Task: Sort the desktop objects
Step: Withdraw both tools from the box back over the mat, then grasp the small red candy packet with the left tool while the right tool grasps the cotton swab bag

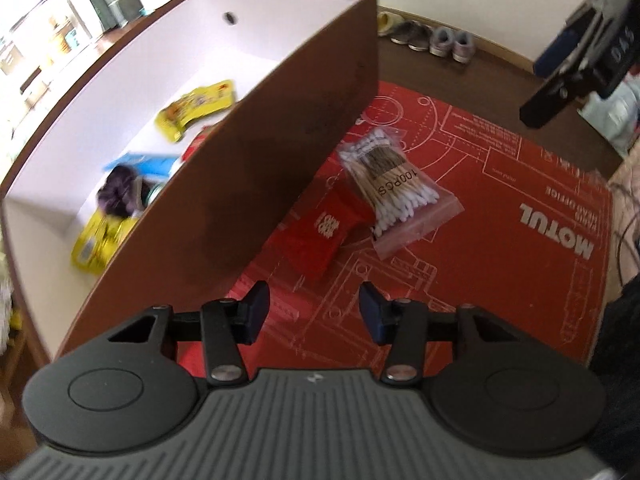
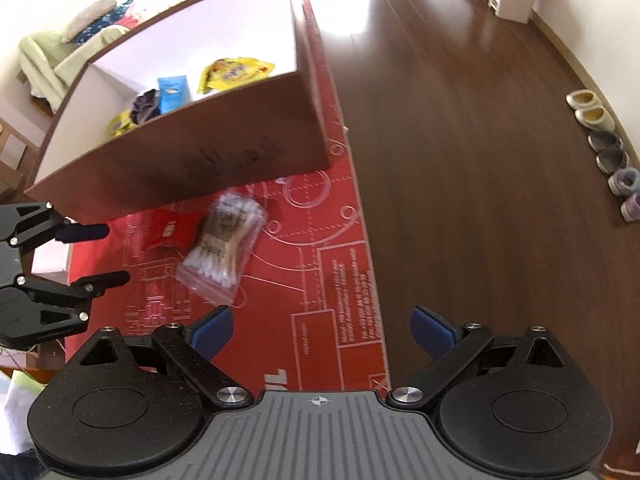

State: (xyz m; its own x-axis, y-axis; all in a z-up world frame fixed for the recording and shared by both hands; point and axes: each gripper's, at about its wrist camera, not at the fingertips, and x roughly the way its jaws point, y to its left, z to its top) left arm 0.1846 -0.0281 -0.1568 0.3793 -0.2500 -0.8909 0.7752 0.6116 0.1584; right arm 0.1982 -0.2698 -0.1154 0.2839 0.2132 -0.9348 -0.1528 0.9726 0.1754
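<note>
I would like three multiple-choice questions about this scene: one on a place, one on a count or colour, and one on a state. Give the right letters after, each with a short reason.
1. Where does the bag of cotton swabs lie?
A. inside the box
B. on the red mat, outside the box
C. on the wooden floor

2. How many items lie on the red mat outside the box?
A. two
B. four
C. none

3. How is the left hand-held gripper?
A. shut on the swab bag
B. shut on nothing
C. open and empty

Answers:
1 B, the bag rests on the mat beside the box wall.
2 A, only the swab bag and a red packet.
3 C, its fingers stand apart with nothing between.
</note>
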